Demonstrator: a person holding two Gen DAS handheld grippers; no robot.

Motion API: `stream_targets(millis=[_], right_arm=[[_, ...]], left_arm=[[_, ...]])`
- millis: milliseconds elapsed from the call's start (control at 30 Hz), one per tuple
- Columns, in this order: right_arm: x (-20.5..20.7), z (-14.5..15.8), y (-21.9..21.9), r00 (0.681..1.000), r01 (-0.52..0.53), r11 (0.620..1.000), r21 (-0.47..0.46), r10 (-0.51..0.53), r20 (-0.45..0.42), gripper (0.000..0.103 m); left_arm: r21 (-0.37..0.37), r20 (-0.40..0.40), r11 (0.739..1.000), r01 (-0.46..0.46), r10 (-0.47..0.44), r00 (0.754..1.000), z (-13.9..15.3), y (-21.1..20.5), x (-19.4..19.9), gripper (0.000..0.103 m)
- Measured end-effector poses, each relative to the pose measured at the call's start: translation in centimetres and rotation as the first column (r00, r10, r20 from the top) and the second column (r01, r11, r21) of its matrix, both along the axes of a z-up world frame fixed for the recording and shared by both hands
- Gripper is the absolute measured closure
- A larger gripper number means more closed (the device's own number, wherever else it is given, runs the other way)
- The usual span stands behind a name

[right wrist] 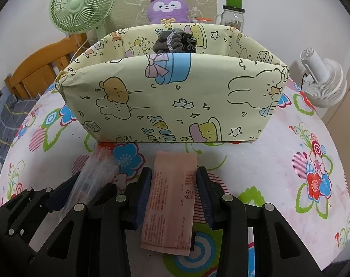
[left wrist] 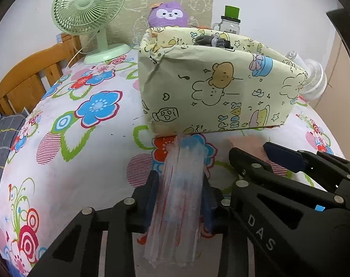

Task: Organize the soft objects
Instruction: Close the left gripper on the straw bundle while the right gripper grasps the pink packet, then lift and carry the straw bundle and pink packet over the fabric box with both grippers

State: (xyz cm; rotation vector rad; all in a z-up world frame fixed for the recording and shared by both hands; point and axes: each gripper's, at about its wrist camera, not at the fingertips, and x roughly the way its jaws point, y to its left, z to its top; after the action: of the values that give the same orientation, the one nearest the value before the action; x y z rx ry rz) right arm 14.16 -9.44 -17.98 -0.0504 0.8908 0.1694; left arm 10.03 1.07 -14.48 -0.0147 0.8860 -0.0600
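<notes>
A pale yellow cartoon-print box (left wrist: 221, 85) stands on the flowered tablecloth (left wrist: 82, 138); it also shows in the right wrist view (right wrist: 175, 101). A dark grey scrunchie (right wrist: 175, 42) lies inside it. My left gripper (left wrist: 179, 198) is shut on a clear plastic packet (left wrist: 177, 203) with red and blue print. My right gripper (right wrist: 173, 196) holds its jaws against both sides of a flat pink packet (right wrist: 172, 200) that lies on the cloth in front of the box. The right gripper also shows in the left wrist view (left wrist: 258, 154), with the pink packet (left wrist: 246, 145) between its fingers.
A green desk fan (left wrist: 89, 11) stands at the back left, a white fan (right wrist: 324, 83) at the right. A purple plush toy (right wrist: 168, 8) and a green-lidded jar (right wrist: 233, 13) are behind the box. A wooden chair back (left wrist: 25, 78) is at the left.
</notes>
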Motion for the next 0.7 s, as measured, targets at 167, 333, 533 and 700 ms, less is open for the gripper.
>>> stream_targets(millis=[167, 333, 533, 700], right_arm=[[-0.3, 0.2, -0.5, 1.000, 0.005, 1.000, 0.009, -0.005, 0.006, 0.060], [-0.9, 0.7, -1.2, 1.000, 0.011, 1.000, 0.025, -0.012, 0.020, 0.060], [-1.7, 1.5, -2.1, 0.999, 0.015, 0.999, 0.046, -0.017, 0.045, 0.060], [-2.5, 2.4, -2.8, 0.998, 0.014, 0.998, 0.059, -0.018, 0.068, 0.060]], left_arm=[[0.002, 0.001, 1.000, -0.004, 0.004, 1.000, 0.3, -0.3, -0.2, 0.075], [-0.004, 0.007, 1.000, -0.004, 0.004, 1.000, 0.7, -0.7, -0.5, 0.076], [-0.002, 0.030, 1.000, -0.002, 0.002, 1.000, 1.6, -1.5, -1.2, 0.076], [0.000, 0.046, 1.000, -0.002, 0.002, 0.999, 2.4, -2.1, -1.7, 0.076]])
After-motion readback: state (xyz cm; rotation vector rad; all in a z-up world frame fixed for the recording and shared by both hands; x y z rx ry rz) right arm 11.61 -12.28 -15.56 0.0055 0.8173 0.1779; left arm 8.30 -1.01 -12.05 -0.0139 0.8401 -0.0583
